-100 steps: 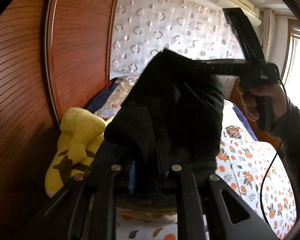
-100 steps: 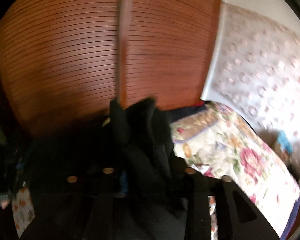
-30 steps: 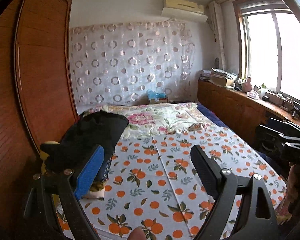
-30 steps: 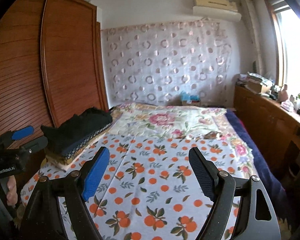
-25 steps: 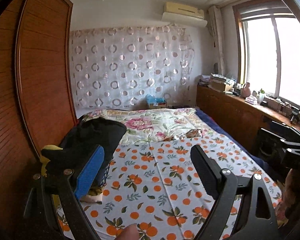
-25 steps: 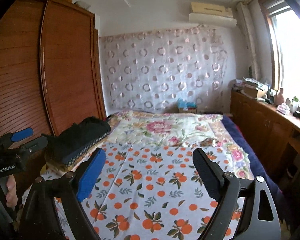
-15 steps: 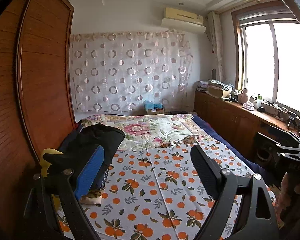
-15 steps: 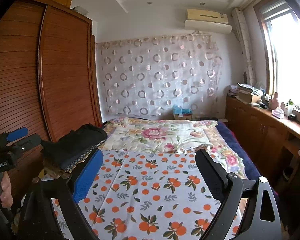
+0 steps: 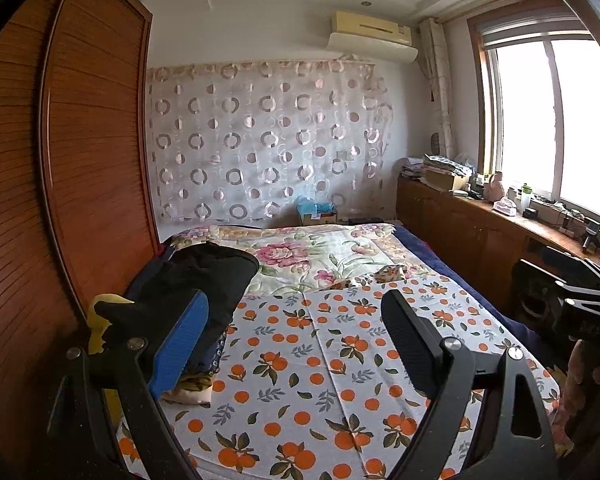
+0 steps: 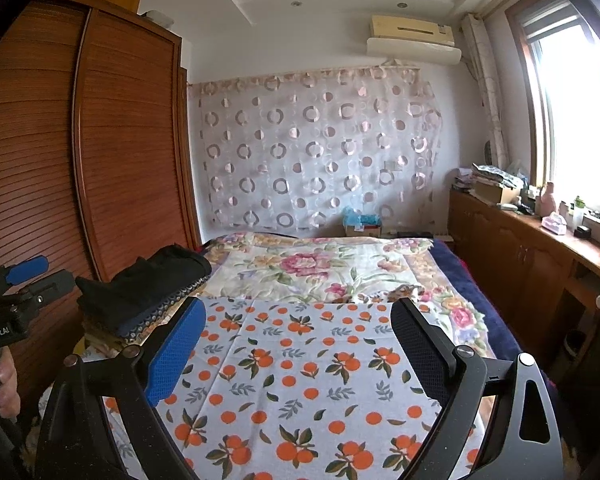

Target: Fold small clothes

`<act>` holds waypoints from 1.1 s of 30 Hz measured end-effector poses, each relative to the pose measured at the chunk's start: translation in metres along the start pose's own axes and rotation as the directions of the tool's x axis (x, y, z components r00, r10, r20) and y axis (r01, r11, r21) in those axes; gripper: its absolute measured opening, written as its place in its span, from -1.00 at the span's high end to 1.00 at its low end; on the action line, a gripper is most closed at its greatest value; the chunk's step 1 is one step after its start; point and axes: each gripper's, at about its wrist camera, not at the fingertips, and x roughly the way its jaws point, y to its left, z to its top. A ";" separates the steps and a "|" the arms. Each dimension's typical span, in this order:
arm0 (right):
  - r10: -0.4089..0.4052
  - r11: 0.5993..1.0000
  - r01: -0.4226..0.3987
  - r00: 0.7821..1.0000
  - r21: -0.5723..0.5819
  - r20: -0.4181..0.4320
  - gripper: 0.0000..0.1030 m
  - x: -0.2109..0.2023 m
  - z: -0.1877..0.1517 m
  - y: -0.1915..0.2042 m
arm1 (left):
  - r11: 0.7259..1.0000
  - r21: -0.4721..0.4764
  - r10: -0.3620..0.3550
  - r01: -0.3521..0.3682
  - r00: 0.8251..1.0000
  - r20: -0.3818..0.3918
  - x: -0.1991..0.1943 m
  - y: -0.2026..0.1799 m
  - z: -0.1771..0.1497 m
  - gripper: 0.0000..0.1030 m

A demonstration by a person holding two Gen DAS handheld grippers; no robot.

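Note:
A folded black garment lies on top of a pile of folded clothes at the bed's left side, next to the wardrobe. My left gripper is open and holds nothing; it hangs above the orange-print sheet, to the right of the pile. My right gripper is open too, with only the sheet showing between its fingers. Each gripper shows at the edge of the other's view, held by a hand. A small patterned piece of cloth lies mid-bed.
A wooden slatted wardrobe stands tight along the bed's left side. A floral quilt covers the far half of the bed. A yellow plush toy sits behind the pile. A low cabinet with clutter runs under the window at right.
Three seconds ago both grippers held the black garment in the air; now it rests on the pile and both are open and drawn back. Over the last second the right jaws widened slightly.

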 end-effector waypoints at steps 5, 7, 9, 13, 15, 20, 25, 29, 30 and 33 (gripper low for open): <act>0.002 1.000 -0.002 1.000 0.000 -0.002 -0.83 0.002 0.001 -0.006 | 1.000 0.000 0.008 -0.008 1.000 -0.001 0.001 0.000 -0.001 -0.72; 0.000 1.000 0.000 1.000 0.000 -0.001 -0.83 0.002 0.002 -0.006 | 1.000 0.000 0.009 -0.009 1.000 -0.001 0.002 0.000 -0.001 -0.72; 0.002 1.000 -0.002 1.000 -0.001 -0.002 -0.83 0.003 0.002 -0.009 | 1.000 -0.003 0.011 -0.011 1.000 -0.002 0.003 0.000 -0.002 -0.72; 0.006 1.000 -0.006 1.000 -0.002 -0.004 -0.83 0.005 0.003 -0.014 | 1.000 -0.002 0.011 -0.011 1.000 -0.002 0.003 0.000 -0.001 -0.72; 0.004 1.000 -0.004 1.000 -0.003 -0.004 -0.83 0.005 0.002 -0.013 | 1.000 -0.003 0.011 -0.011 1.000 -0.001 0.003 0.000 -0.001 -0.72; 0.006 1.000 -0.006 1.000 -0.002 -0.004 -0.83 0.005 0.001 -0.016 | 1.000 -0.004 0.012 -0.012 1.000 0.001 0.004 0.001 -0.002 -0.72; 0.005 1.000 -0.005 1.000 -0.001 -0.010 -0.83 0.007 0.000 -0.017 | 1.000 -0.004 0.012 -0.012 1.000 -0.004 0.003 0.002 -0.002 -0.72; 0.005 1.000 -0.005 1.000 -0.001 -0.009 -0.83 0.006 0.000 -0.017 | 1.000 -0.005 0.015 -0.015 1.000 -0.004 0.004 0.004 -0.002 -0.72; 0.004 1.000 -0.004 1.000 -0.001 -0.009 -0.83 0.007 0.001 -0.018 | 1.000 -0.005 0.015 -0.015 1.000 -0.003 0.004 0.004 -0.002 -0.72; 0.005 1.000 -0.005 1.000 -0.002 -0.010 -0.83 0.007 0.001 -0.018 | 1.000 -0.005 0.013 -0.013 1.000 -0.003 0.004 0.004 -0.002 -0.72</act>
